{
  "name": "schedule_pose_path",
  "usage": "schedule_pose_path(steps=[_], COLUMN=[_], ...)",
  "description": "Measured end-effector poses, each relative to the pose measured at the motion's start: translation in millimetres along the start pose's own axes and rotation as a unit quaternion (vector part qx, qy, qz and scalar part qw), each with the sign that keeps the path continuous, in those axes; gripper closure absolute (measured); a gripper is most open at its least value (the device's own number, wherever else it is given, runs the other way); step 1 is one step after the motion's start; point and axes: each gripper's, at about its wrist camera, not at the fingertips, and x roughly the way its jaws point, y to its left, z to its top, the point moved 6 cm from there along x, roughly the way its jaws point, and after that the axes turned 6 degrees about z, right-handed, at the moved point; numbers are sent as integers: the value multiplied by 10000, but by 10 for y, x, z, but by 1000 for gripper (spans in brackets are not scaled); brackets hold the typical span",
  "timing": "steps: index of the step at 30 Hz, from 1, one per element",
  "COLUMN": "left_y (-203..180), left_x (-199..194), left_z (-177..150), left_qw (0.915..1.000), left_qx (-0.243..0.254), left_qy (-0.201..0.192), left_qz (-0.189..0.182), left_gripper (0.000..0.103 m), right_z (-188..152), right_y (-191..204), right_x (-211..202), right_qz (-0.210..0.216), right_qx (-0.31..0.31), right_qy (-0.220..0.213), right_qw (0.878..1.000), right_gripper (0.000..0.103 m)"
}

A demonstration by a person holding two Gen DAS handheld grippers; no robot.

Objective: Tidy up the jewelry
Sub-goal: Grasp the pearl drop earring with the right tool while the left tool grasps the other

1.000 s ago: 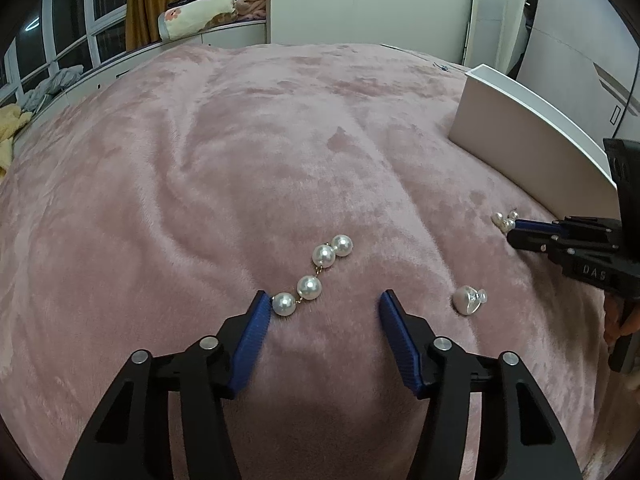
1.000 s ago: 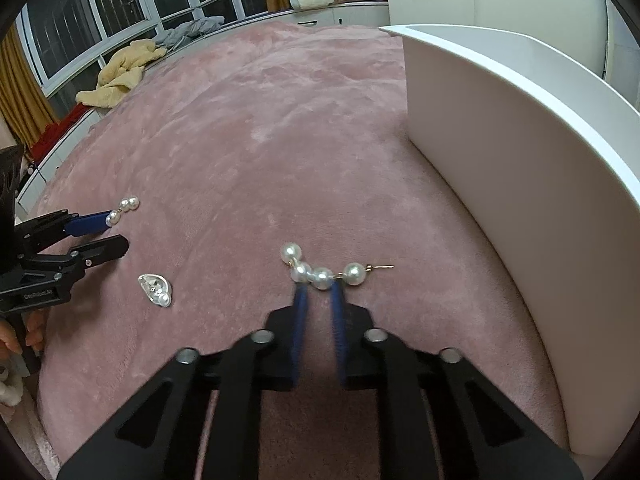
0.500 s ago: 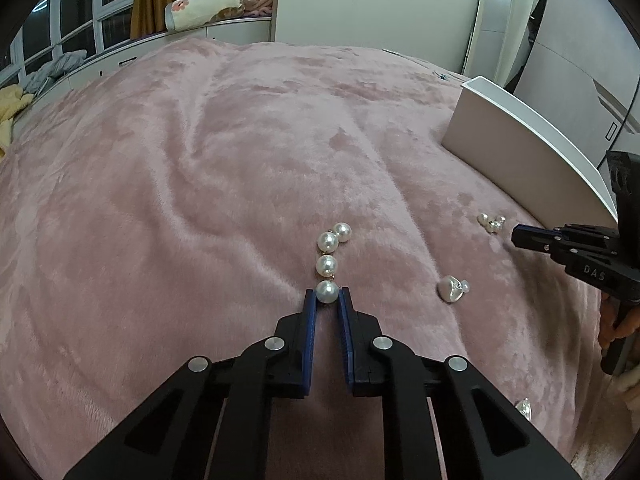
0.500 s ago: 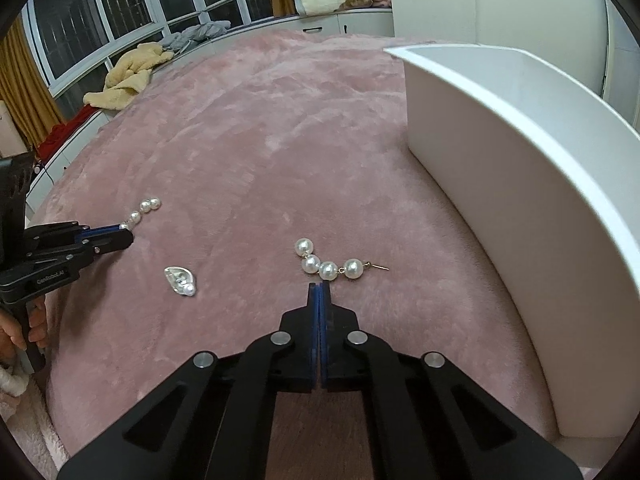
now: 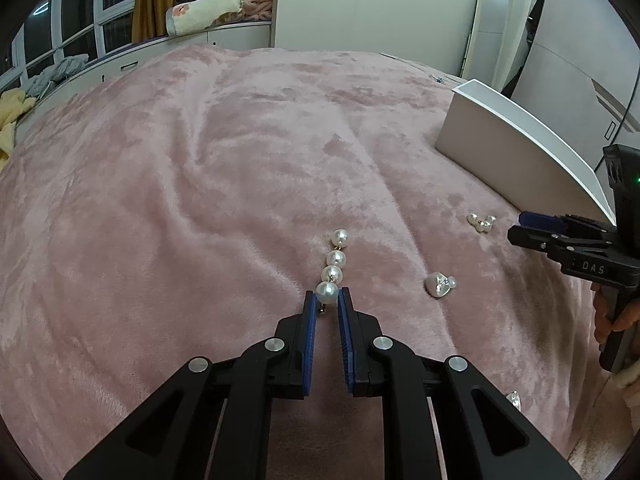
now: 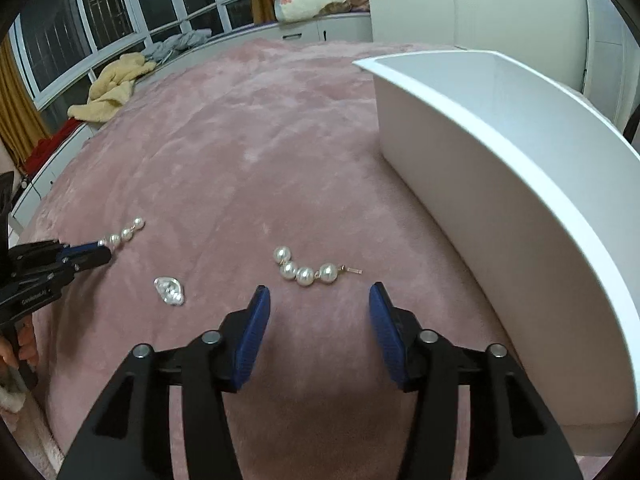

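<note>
Left gripper (image 5: 327, 298) low over pink plush blanket (image 5: 224, 184), blue pads pinching nearest bead of a pearl earring (image 5: 334, 266). Right gripper (image 6: 319, 300) spread wide, holding nothing, just short of second pearl earring (image 6: 305, 270) (beside white box (image 6: 500, 184)). Windows (image 6: 100, 20) behind.

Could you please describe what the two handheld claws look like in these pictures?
Both the left claw and the right claw are matte black angular linkages with round silver pivot pins and ribbed blue pads lining the fingers. White "DAS" lettering marks the right claw's side, and a small green light glows on its black body.
</note>
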Motion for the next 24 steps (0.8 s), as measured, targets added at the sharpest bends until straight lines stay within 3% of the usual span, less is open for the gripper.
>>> schedule_pose_path(steps=[9, 11, 12, 15, 24], left_y=[10, 19, 21, 17, 7], left_x=[95, 122, 132, 142, 99], left_z=[-15, -10, -13, -12, 35], left_qw=[9999, 9999, 9999, 9999, 9997], left_qx=[-19, -40, -56, -65, -120], left_qy=[51, 57, 62, 58, 7], left_qz=[-104, -126, -136, -144, -193], left_gripper=[87, 87, 87, 87, 87], right_z=[36, 37, 36, 25, 28], right_y=[-84, -71, -56, -37, 26], right_x=[300, 326, 331, 318, 98], right_qz=[-77, -20, 61, 156, 255], right_qx=[-5, -78, -100, -142, -177], right_qy=[206, 207, 210, 199, 90], right_qw=[9998, 9998, 9997, 9996, 9995], right_gripper=[52, 65, 77, 91, 91])
